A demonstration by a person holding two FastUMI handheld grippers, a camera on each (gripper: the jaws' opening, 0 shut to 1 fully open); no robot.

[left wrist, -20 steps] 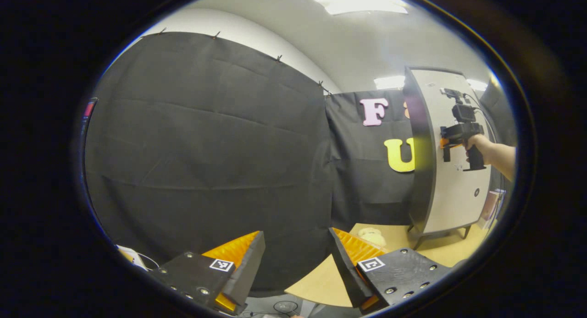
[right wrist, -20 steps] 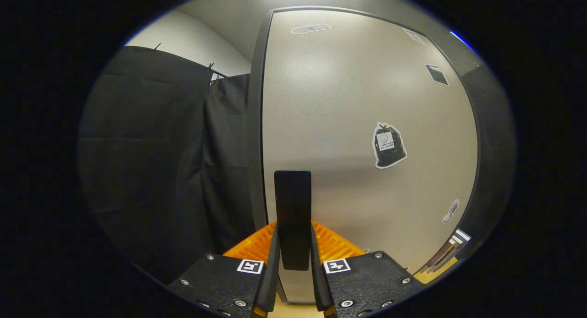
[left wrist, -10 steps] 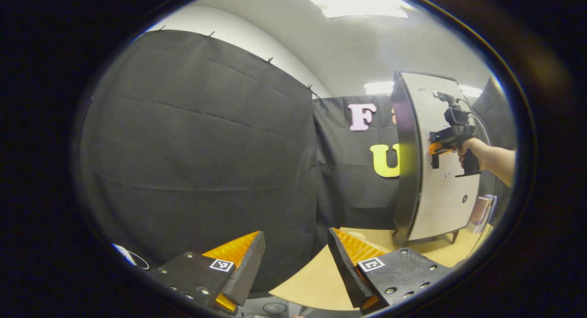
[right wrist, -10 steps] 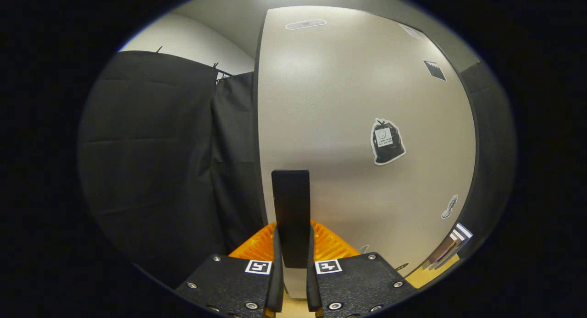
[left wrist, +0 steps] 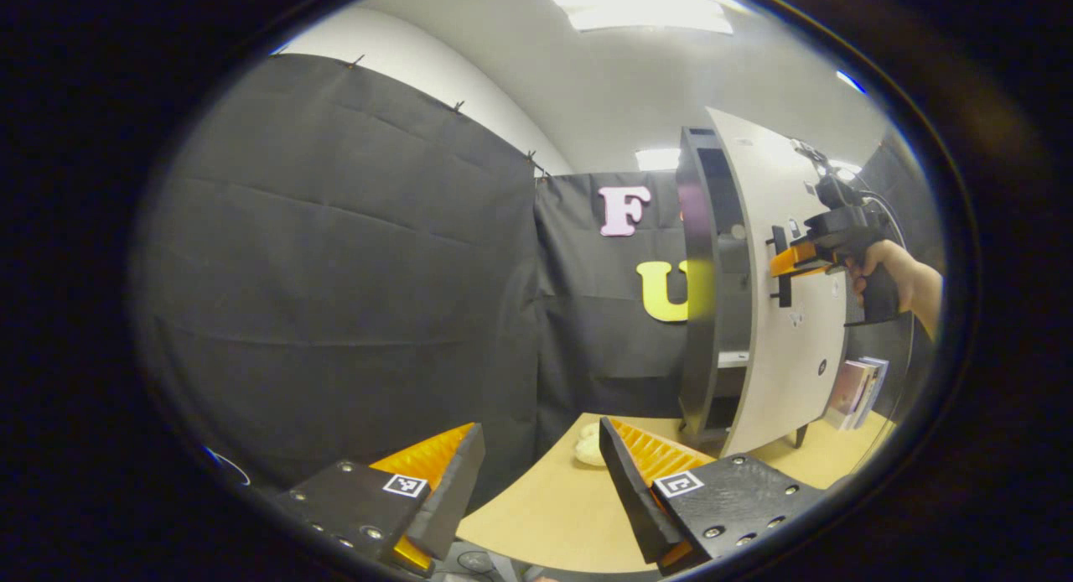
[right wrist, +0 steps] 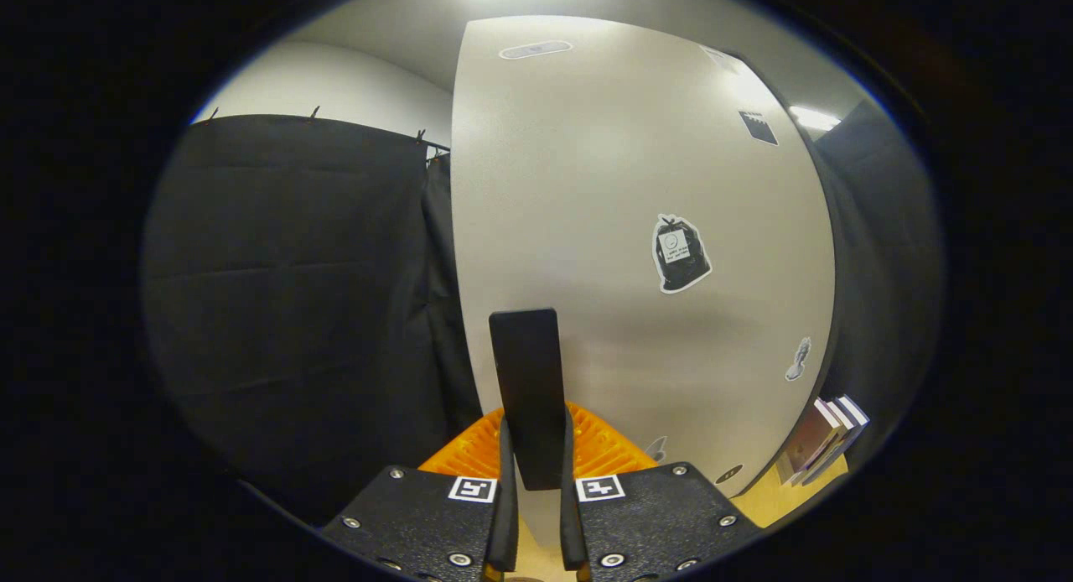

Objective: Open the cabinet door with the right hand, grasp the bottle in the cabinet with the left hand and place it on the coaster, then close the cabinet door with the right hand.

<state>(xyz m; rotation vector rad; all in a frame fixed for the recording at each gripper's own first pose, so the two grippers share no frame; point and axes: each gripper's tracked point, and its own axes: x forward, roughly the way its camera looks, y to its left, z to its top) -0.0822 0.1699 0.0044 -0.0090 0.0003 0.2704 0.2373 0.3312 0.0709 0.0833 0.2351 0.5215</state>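
Swinging outward since a second ago, the cabinet door now exposes shelves; your right gripper clamps its handle, your left gripper waits wide, bottle unseen.

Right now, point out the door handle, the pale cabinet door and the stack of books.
Black bar door handle [right wrist: 526, 381], right gripper view, mid bar.
Pale grey cabinet door [right wrist: 587, 188], right gripper view, bare front.
Stack of books [left wrist: 855, 385], left gripper view, front cover.

My right gripper pinches the dark handle on the pale cabinet door; stickers dot the door; books stand lower right.
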